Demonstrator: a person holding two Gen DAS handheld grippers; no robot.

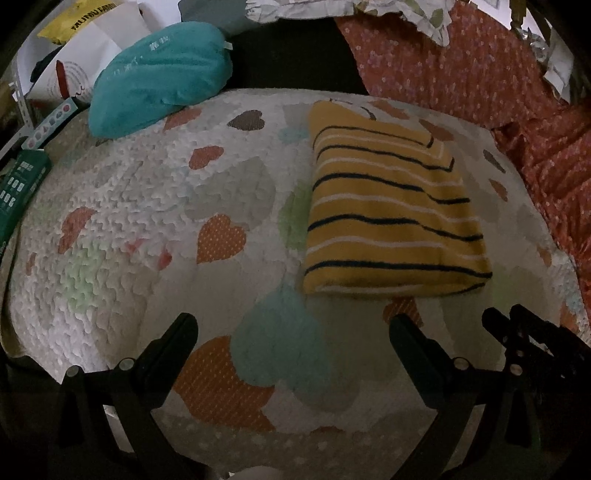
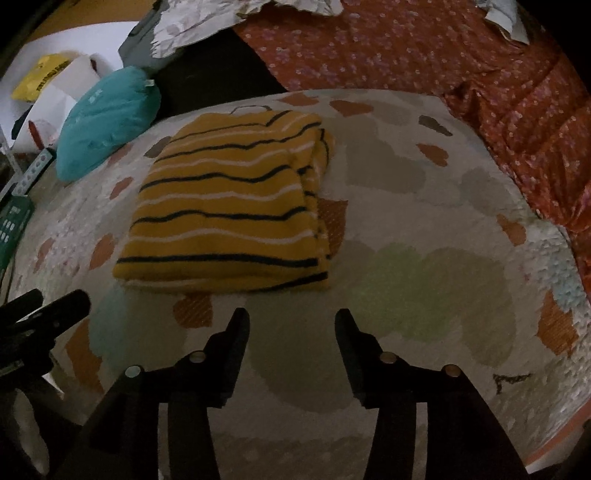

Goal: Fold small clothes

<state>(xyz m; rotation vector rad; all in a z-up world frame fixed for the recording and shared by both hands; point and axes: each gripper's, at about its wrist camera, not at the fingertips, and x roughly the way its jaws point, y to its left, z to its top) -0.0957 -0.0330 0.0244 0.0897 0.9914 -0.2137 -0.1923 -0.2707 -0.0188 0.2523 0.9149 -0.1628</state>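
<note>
Folded striped garment [image 2: 225, 206] ahead of right gripper [image 2: 291, 325] jaws: garment type not tellable, underside and inner layers hidden; small dark loop at far edge, nature unclear

Teal pillow [image 1: 159, 74] far left of left gripper [image 1: 293, 332] jaws: pale printed marks too small to read

Yellow bag [image 1: 79, 16] beyond pillow: cut by top edge, lettering partly legible only

Green box [image 1: 20, 188] left of jaws: cut by frame edge, print unreadable

Red floral cloth [image 2: 461, 66] far right: runs out of frame

Gripper bodies cut by bottom edge
</note>
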